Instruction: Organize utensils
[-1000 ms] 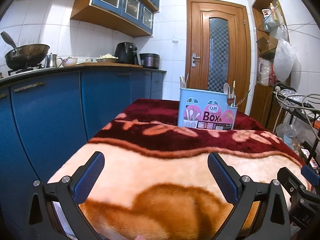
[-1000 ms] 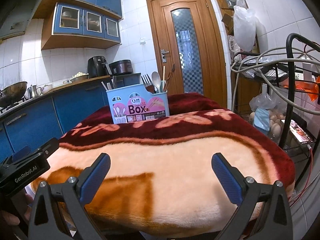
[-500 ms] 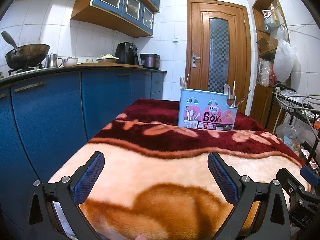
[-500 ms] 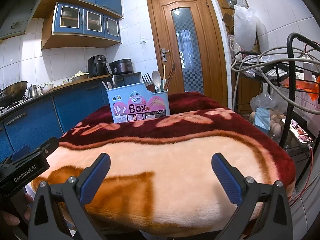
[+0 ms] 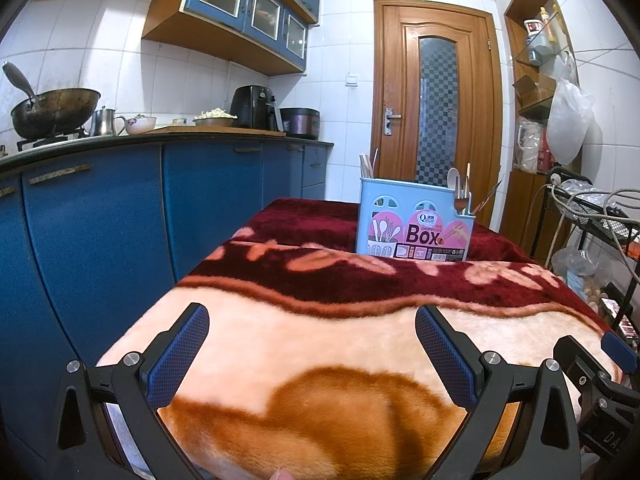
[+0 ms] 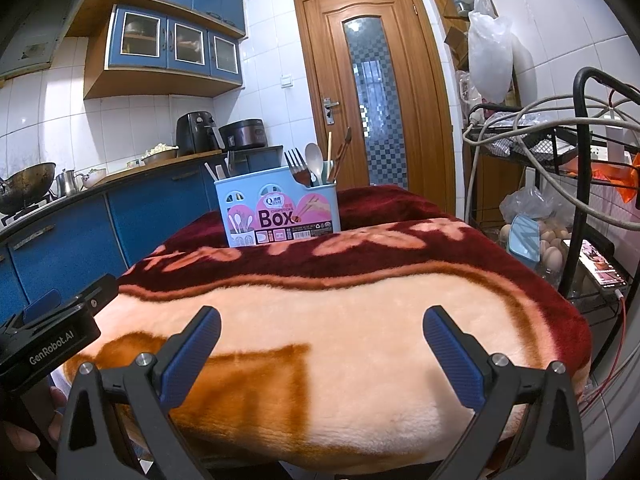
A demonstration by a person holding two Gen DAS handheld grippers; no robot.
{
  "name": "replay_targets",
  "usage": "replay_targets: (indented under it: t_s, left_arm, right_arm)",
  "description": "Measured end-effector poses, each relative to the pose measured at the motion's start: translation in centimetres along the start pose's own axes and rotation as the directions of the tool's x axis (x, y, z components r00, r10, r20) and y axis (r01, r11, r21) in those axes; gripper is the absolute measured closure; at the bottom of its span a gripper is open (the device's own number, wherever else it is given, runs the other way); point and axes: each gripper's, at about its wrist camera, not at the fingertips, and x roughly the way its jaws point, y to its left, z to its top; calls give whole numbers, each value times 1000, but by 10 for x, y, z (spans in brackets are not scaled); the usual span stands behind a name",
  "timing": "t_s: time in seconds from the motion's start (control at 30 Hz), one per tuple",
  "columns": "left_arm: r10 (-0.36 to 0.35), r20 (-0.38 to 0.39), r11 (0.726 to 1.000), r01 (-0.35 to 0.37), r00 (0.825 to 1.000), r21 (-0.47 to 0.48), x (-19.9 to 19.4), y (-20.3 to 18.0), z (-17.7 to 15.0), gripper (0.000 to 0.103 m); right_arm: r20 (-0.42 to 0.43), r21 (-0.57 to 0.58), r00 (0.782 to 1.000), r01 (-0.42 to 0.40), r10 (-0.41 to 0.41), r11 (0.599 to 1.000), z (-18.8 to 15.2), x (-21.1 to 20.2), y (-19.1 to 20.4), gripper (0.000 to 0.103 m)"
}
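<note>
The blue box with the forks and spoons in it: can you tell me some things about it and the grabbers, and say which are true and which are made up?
1. The blue utensil box stands upright on the blanket. True.
2. The right gripper is squeezing a spoon. False: its jaws are wide apart and hold nothing.
3. A fork and a spoon stick up out of the box. True.
4. The left gripper is touching the box. False: it is open over the near, pale part of the blanket, well short of the box.
5. The box lies tipped over on the kitchen counter. False: it stands on the blanket, apart from the counter.
</note>
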Motion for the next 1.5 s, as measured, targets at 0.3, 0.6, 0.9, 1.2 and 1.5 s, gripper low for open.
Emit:
replay_targets:
  t_s: [0.3,0.6,0.9,1.2,1.5]
  left_arm:
    - [4,-2,1000,-4,1000,-1,-1,1,1,1]
    - [5,-4,1000,-5,1000,-3,-2,2,1,1]
    - [8,-2,1000,-8,1000,-1,-2,2,0,1]
    - [19,-5,1000,-19,1000,4,-1,-2,-1,1]
    - [8,4,1000,-8,1000,4,-3,-3,-3,1]
  right_arm:
    - [-4,-2,1000,-3,3,1000,0,0,1,0]
    - [-4,-2,1000,-3,3,1000,0,0,1,0]
    - [-4,-3,1000,-3,3,1000,0,0,2,0]
    - [-6,-3,1000,-4,4,1000,0,-1,2,0]
    - [-5,-3,1000,-4,4,1000,0,-1,2,0]
